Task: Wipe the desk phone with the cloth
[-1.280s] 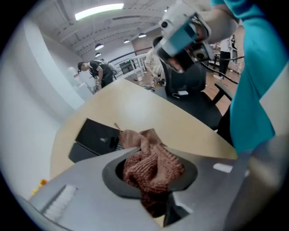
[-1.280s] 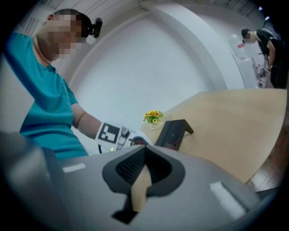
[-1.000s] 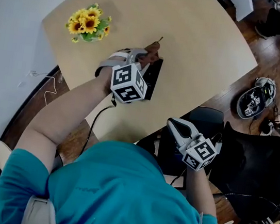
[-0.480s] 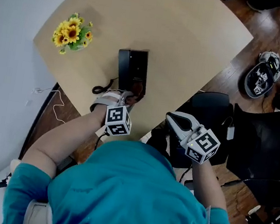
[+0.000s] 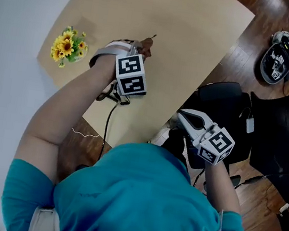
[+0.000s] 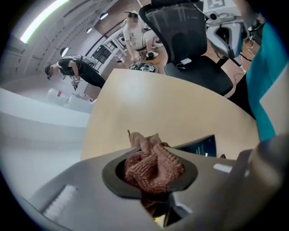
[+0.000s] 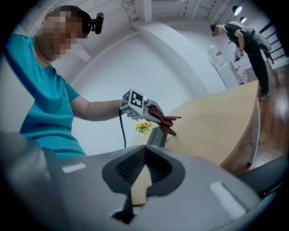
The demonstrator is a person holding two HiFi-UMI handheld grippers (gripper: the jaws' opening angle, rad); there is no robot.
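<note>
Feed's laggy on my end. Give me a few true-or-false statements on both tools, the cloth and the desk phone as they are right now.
1. The left tool grips a brown knitted cloth. True.
2. The right tool is pressed on the desk phone. False: it holds nothing and hangs off the table, beside the black chair.
3. A bunch of sunflowers stands on the table near its edge. True.
4. The desk phone is white. False: it is dark, and it sits just below the cloth in the left tool.
</note>
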